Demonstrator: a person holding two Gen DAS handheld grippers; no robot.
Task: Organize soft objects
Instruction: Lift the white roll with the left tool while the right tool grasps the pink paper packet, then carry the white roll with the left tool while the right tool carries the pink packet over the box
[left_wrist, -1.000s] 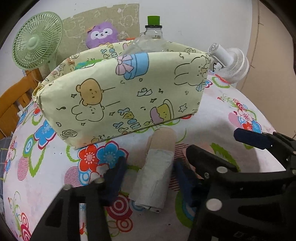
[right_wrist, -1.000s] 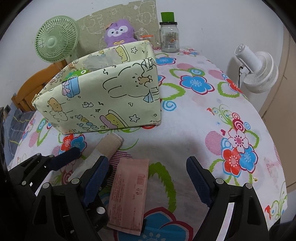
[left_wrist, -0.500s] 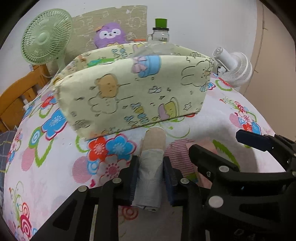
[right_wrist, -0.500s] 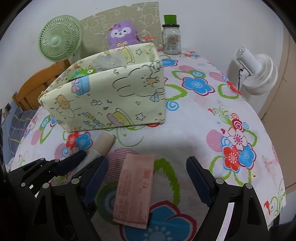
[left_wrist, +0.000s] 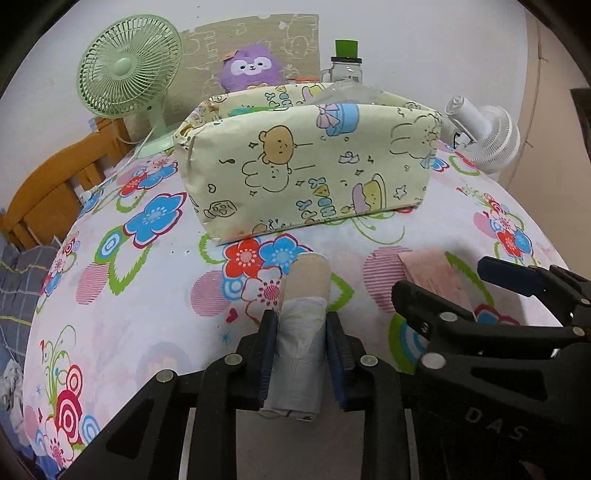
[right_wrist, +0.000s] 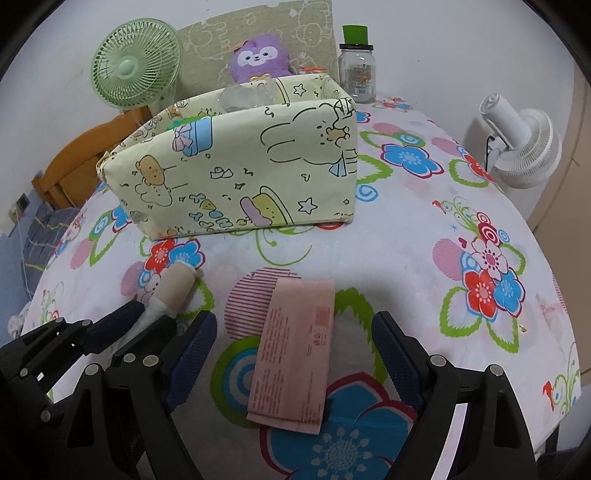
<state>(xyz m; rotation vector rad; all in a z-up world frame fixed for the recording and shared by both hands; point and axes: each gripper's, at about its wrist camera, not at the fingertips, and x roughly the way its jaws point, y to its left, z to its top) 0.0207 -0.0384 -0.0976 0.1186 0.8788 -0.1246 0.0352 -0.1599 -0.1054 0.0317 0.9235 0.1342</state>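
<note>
**Q:** Status of left gripper (left_wrist: 301, 354)?

**A:** Jaws closed on the rolled bundle (left_wrist: 300, 343), a grey-white wrap with a tan end poking out ahead of my pads (left_wrist: 266, 354). A second ago they stood open either side of it; half a second ago they were already on it. Grip reads firm: both pads flat against the wrap, roll upright between them. The cloth under it has slid back in my view, so I judge the roll is coming up off the flowered tablecloth (left_wrist: 140, 295), though contact underneath is hidden.

**Q:** Right gripper (right_wrist: 291, 350)?

**A:** Wide open, nothing held. The pink packet (right_wrist: 295, 354) lies flat on the cloth between its fingers, touching neither. It has hardly moved.

**Q:** Meaning for the task?

**A:** Pick of the first soft item looks done. The cartoon-print fabric bin (left_wrist: 306, 173) sits straight ahead of my left tool, open top facing up, some things already inside. Next move, as I judge it: carry the roll forward and over the near wall, then release. Packet waits for the right tool.

**Q:** Risk?

**A:** Roll is soft; it may sag out forward.
</note>
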